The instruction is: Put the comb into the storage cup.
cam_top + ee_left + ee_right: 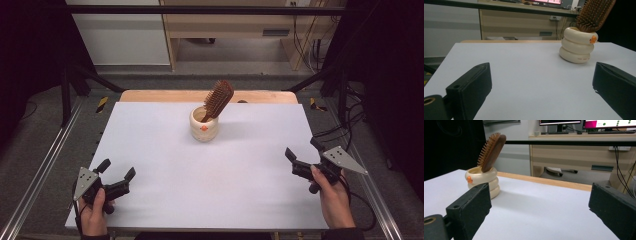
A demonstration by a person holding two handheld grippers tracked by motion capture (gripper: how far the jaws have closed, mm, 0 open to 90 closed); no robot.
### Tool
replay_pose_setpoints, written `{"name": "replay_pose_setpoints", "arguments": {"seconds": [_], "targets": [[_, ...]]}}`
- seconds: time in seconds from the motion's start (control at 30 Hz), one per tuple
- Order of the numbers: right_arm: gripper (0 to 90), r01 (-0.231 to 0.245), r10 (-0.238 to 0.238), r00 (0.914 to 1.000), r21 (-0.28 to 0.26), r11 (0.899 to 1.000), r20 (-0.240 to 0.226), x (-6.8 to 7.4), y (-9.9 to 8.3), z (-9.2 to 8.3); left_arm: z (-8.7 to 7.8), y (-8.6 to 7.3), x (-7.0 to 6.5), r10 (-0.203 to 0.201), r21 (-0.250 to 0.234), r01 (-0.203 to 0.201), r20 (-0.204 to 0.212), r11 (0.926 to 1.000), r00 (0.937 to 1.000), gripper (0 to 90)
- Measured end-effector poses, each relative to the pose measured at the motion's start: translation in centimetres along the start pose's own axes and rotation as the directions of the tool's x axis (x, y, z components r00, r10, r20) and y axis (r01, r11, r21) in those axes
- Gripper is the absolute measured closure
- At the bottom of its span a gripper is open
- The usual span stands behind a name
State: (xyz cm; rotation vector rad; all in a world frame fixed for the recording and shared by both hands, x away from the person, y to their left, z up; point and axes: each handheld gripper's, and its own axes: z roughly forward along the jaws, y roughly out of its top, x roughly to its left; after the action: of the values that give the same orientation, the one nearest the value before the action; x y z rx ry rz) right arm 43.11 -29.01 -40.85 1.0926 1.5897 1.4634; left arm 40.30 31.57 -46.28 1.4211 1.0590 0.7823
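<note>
hairbrush point(218, 98) in cup point(204, 126) — claws point(116, 171) apart

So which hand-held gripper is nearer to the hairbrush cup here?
Roughly level; the right looks marginally nearer. The right hand-held gripper sits by the table's right edge, the left hand-held gripper near the front-left corner. Both are open and well short of the cup holding the hairbrush.
</note>
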Motion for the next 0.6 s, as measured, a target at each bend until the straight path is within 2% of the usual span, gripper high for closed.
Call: {"name": "replay_pose_setpoints", "arguments": {"seconds": [0.13, 0.37, 0.6], "targets": [[4.4, 0.000, 0.000, 1.0000, 0.009, 1.000, -0.002, 0.2, -1.2, -0.3, -0.2, 0.2, 0.1, -0.008, -0.026, 0.009, 0.015, 0.9996, 0.9999, 2.5], [4.3, 0.015, -0.015, 0.9998, 0.030, 0.999, -0.011, 0.6, -3.1, -0.7, 0.0, 0.1, -0.3, 0.017, -0.011, -0.017, 0.036, 0.9998, 0.9992, 2.6], [4.2, 0.055, -0.053, 0.9977, 0.061, 0.997, -0.044, 1.8, -4.8, -0.4, 0.0, 0.0, -0.3, 0.023, -0.012, -0.022, 0.041, 0.9997, 0.9989, 2.6]]}}
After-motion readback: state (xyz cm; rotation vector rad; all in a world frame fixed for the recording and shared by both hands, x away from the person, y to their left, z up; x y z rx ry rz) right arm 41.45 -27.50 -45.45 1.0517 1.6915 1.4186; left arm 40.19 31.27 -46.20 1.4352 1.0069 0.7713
